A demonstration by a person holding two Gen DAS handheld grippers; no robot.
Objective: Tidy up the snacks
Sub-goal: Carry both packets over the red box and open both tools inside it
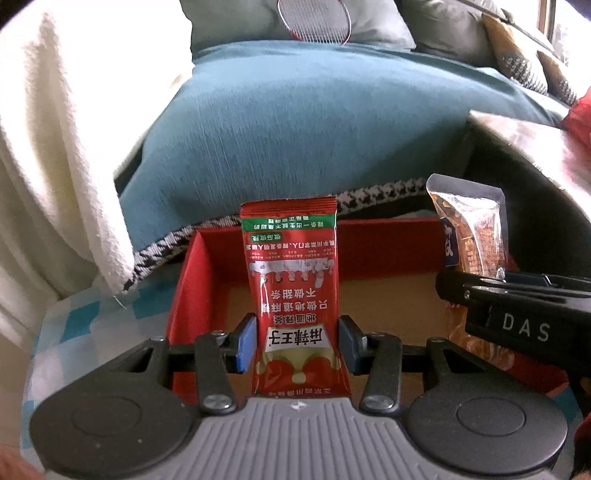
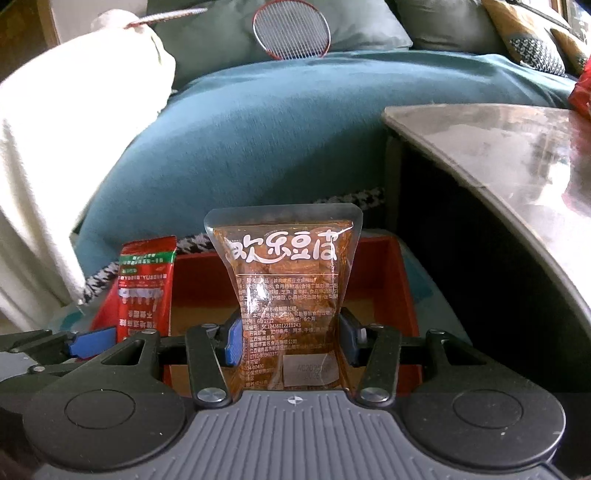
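My left gripper (image 1: 297, 341) is shut on a red snack packet (image 1: 291, 266) with green band and white print, held upright over the open red box (image 1: 207, 269). My right gripper (image 2: 290, 338) is shut on a clear packet of orange-brown tofu snack (image 2: 288, 280), also held above the same red box (image 2: 400, 280). In the left wrist view the clear packet (image 1: 471, 236) and the right gripper's black body show at the right. In the right wrist view the red packet (image 2: 146, 284) stands at the left, with a blue pad of the left gripper below it.
The red box has a brown cardboard floor (image 1: 391, 306). Behind it lies a teal sofa cushion (image 1: 295, 125) with a houndstooth edge. A white blanket (image 1: 55, 147) hangs at left. A glossy table (image 2: 517, 155) juts in at right. A racket (image 2: 291, 29) rests on the sofa.
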